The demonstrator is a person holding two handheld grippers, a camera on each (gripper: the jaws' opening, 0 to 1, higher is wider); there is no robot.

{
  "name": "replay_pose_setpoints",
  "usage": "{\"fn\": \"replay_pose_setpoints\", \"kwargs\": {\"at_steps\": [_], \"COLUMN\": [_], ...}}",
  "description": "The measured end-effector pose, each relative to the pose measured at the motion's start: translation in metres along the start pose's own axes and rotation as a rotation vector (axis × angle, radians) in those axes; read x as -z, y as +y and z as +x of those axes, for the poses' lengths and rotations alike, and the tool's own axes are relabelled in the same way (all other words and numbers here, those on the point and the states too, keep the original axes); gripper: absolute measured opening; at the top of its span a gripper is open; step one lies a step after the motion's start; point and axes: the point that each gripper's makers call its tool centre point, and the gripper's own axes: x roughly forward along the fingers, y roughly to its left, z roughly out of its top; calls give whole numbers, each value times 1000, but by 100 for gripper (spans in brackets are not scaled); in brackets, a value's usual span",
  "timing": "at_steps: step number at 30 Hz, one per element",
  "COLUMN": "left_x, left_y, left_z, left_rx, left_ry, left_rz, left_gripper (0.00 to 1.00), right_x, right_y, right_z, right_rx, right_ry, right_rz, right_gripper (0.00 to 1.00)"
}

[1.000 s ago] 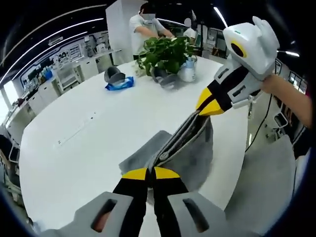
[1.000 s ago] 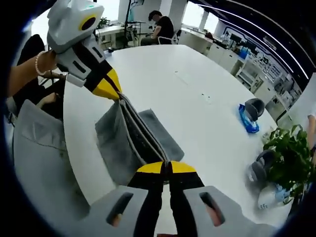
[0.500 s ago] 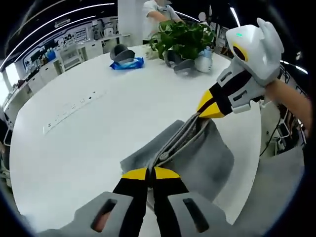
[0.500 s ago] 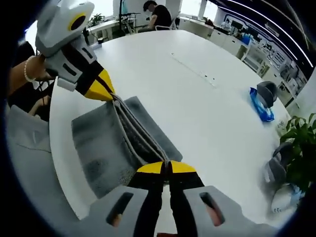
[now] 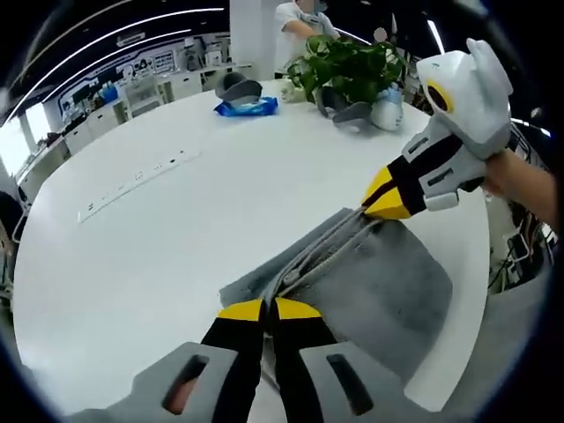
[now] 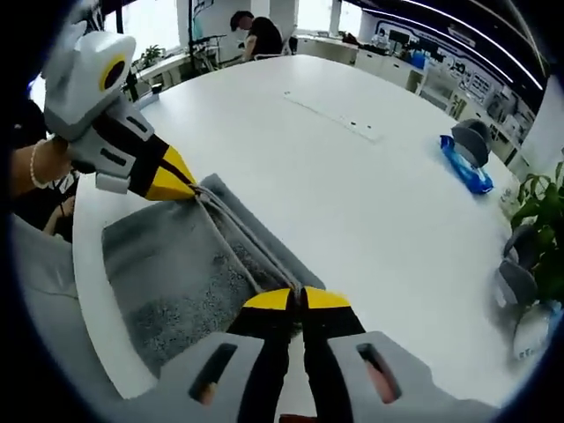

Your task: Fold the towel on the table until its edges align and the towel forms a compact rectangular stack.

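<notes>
Pinching towel (image 5: pixel 388 291) corners, contact hidden

No lettering, label, brand or number can be read in either view; the wall displays (image 5: pixel 145 63) far behind the tabletop (image 5: pixel 132 229) are too blurred to make out.

— What differs from a second ago?
— The towel (image 5: pixel 388 291) hangs less and spreads flatter on the bench (image 5: pixel 176 229).
— And its held edge?
— Lower, close over the layer beneath, with both grippers carried down.
</notes>
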Motion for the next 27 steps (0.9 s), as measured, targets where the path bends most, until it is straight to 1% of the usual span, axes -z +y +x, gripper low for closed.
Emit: {"fn": "replay_pose_setpoints", "kwargs": {"at_steps": [2, 4, 5, 7, 8, 9, 10, 12, 13, 14, 15, 17, 19, 21, 23, 25, 27], "left_x": [3, 3, 2, 0, -2, -4, -6, -7, -9, -13, -15, -11, -10, -3, 6, 17, 28], "left_y": [2, 3, 3, 4, 6, 6, 8, 6, 6, 8, 9, 7, 4, -5, -18, -29, -40], "left_z": [4, 3, 2, -3, -5, -8, -10, -17, -20, -23, -25, -35, -44, -53, -61, -66, -69], "left_rx": [-4, -2, 0, 6, 4, 0, -17, -10, -15, -31, -35, -32, -32, -19, 3, 26, 54], "left_ry": [13, 11, 10, 1, -14, -25, -41, -57, -82, -118, -143, -151, -175, -181, -175, -151, -136], "left_rz": [-4, -16, -21, -36, -39, -43, -45, -36, -40, -38, -38, -66, -71, -79, -58, -40, -50], "left_gripper": [3, 3, 3, 4, 4, 4, 4, 6, 8, 13, 17, 17, 17, 16, 14, 11, 10], "right_x": [-8, -17, -21, -24, -24, -24, -22, -16, -13, -9, -6, 1, 12, 21, 29, 32, 38], "right_y": [-1, 1, -2, 0, 2, 6, 9, 17, 21, 26, 30, 46, 61, 71, 80, 82, 79], "right_z": [-7, -15, -21, -30, -34, -40, -43, -50, -53, -56, -58, -62, -61, -57, -52, -48, -41], "right_rx": [14, 16, 41, 45, 44, 42, 38, 36, 36, 33, 30, 14, 2, -5, -24, -15, 8], "right_ry": [-36, -75, -95, -106, -112, -126, -129, -128, -128, -129, -130, -135, -112, -95, -70, -56, -20], "right_rz": [17, 18, 5, -4, 0, 5, 10, 12, 15, 25, 35, 53, 54, 46, 42, 27, 1], "right_gripper": [0, 0, 0, 0, 0, 0, 0, 0, 0, 0, 0, 0, 0, 0, 0, 0, 0]}}
